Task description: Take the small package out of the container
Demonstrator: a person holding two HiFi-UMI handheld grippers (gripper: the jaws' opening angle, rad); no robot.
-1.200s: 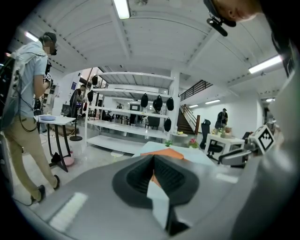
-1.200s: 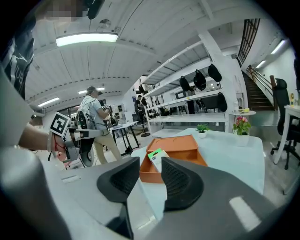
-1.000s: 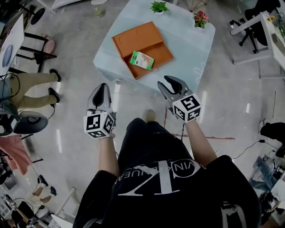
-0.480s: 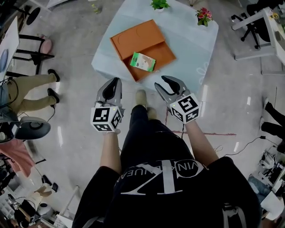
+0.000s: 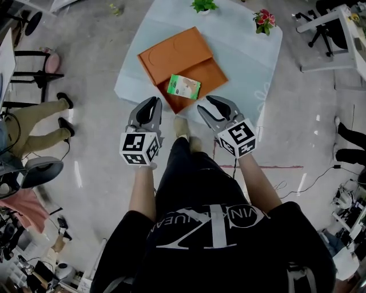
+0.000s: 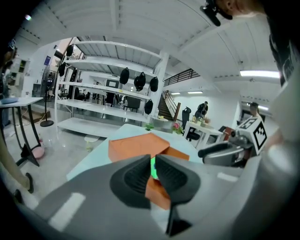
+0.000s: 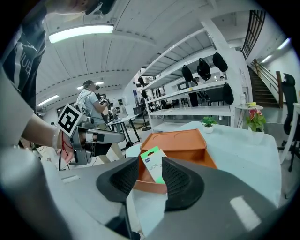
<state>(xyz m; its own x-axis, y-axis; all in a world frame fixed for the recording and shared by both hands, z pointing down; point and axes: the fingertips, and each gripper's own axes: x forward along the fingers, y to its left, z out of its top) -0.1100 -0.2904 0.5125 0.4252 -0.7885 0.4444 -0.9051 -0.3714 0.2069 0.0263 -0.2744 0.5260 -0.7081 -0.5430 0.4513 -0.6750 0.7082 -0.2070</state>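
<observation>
approaching the table (image 5: 246, 63) now, both grippers out in front and short of its near edge in the head view. the orange container (image 5: 177, 57) lies open at 12 o'clock from the person, its flat lid half toward 11 and the deeper tray half toward 5. the small package (image 5: 183, 87), green and white, sits in that tray half, and from the right gripper view it looks propped at a tilt, its top edge poking above the rim.

the left gripper (image 5: 151, 107) hangs at about 8 o'clock from the package, apart from it. its jaws are drawn together with only a sliver of gap and nothing in them; the green seen through that slit in the left gripper view is the package far off. the right gripper (image 5: 204, 104) is at about 5 o'clock from the package, jaws parted partway and empty. the package lines up between them in its own view, but it is beyond the tips, not inside them.

so nothing of the task is done yet: the package is in the container, untouched. all that looks settled is the lining up, with the right gripper seeming the better placed. left to do, as i read it: reach in over the tray's near wall, close on the package's raised edge, and lift it clear. a potted plant (image 5: 204, 6) and some flowers (image 5: 264, 20) stand at the table's 12 o'clock side, well out of the way.
</observation>
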